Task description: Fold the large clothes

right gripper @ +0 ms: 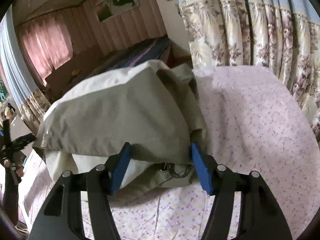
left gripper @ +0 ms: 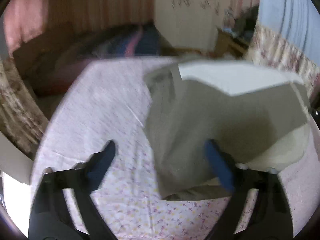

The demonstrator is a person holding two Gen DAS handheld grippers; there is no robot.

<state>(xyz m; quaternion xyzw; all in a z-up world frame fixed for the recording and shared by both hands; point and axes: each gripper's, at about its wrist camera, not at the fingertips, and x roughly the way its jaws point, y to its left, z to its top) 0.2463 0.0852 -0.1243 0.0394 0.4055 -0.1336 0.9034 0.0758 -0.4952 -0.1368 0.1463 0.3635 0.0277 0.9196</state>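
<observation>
Left gripper [left gripper: 160, 152]: fingers spread wide and holding nothing, the left one over the floral sheet [left gripper: 104, 104], the right one against the beige garment [left gripper: 200, 120]. Right gripper [right gripper: 160, 156]: fingers wide apart and gripping nothing, the garment's [right gripper: 120, 112] folded bulk lying between and beyond them.

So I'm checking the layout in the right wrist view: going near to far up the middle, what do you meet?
Right gripper, open → floral bedsheet below it → beige garment heaped on the sheet → dark striped bedding beyond → pink striped wall with a picture.
</observation>
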